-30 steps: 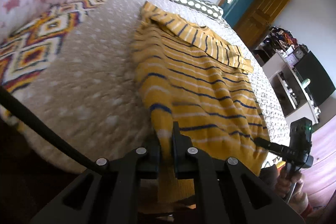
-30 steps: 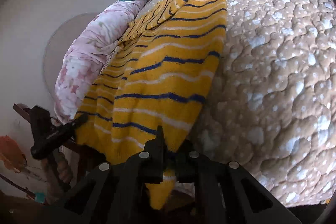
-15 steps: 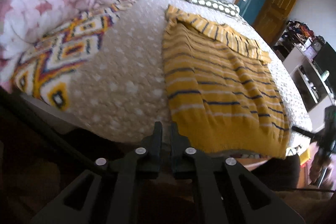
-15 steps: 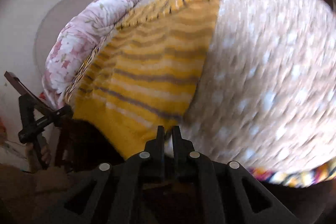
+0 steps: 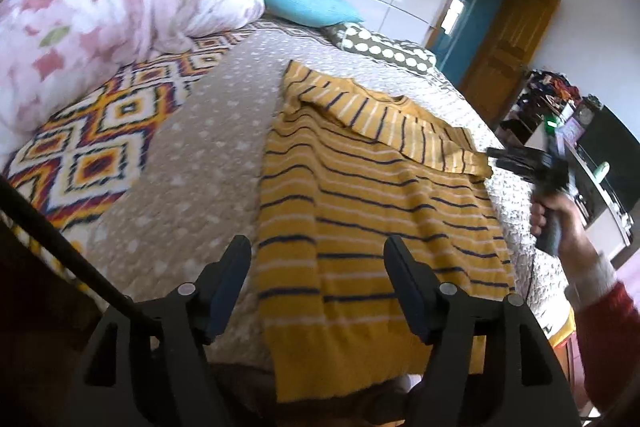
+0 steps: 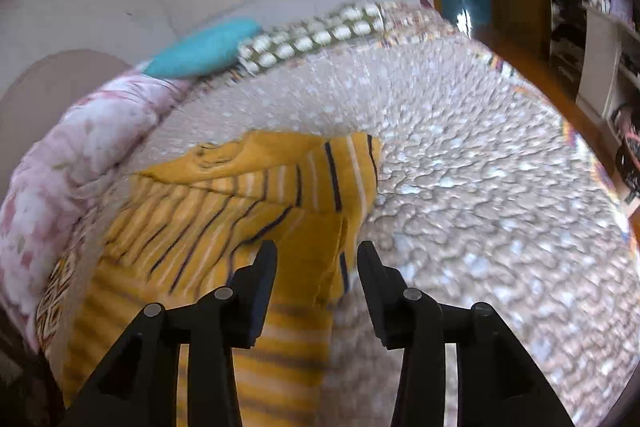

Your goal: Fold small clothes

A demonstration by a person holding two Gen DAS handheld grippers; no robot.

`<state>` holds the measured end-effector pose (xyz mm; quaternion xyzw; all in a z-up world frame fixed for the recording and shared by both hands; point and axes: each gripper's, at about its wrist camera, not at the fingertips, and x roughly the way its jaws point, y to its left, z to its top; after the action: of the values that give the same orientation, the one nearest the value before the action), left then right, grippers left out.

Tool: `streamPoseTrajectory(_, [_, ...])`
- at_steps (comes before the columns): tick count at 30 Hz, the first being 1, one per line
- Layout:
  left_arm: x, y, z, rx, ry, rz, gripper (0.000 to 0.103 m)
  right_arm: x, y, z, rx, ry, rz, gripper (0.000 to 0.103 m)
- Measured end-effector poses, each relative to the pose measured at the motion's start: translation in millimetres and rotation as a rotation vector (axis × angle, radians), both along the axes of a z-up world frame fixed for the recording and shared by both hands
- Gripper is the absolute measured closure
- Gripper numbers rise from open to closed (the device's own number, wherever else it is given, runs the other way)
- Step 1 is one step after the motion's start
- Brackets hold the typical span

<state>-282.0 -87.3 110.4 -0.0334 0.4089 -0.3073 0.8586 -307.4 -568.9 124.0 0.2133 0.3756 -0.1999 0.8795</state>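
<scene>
Where both tongs pinched the hem before, the sweater lies released.

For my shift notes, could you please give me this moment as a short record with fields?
garment: yellow striped sweater, lying flat on the bed, hem hanging over the near edge
sleeve: folded across the upper part
left hand-held gripper: open, jaws just opened, above the hem, holding nothing
right hand-held gripper: open, jaws just opened, empty, over the sweater's right edge
pillows: teal pillow, dotted pillow at the far end
</scene>
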Motion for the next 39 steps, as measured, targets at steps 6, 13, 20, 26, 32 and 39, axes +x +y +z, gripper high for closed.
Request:
streamPoseTrajectory(6, [12,-9,-11,0.014,0.025,-0.010,0.034,51,10,1,-0.133,0.164,0.119,0.096])
streamPoseTrajectory(13, [23,-10,-15,0.015,0.031,0.001,0.034,50,-13,36,-0.159,0.029,0.038,0.088])
streamPoseTrajectory(20, [83,-39,9,0.031,-0.078,-0.003,0.016,6,-19,-20,-0.106,0.131,-0.057,0.074])
streamPoseTrajectory(26, [208,-120,-15,0.100,0.000,-0.036,0.016,-36,3,-29,-0.045,0.055,-0.029,0.064])
streamPoseTrajectory(32, [288,-177,-57,0.211,0.106,-0.059,0.063,-58,17,-56,0.012,0.029,-0.046,0.064])
streamPoseTrajectory(39, [304,-180,-54,0.290,0.053,0.015,0.099,-61,12,-67,0.047,-0.015,-0.045,0.060])
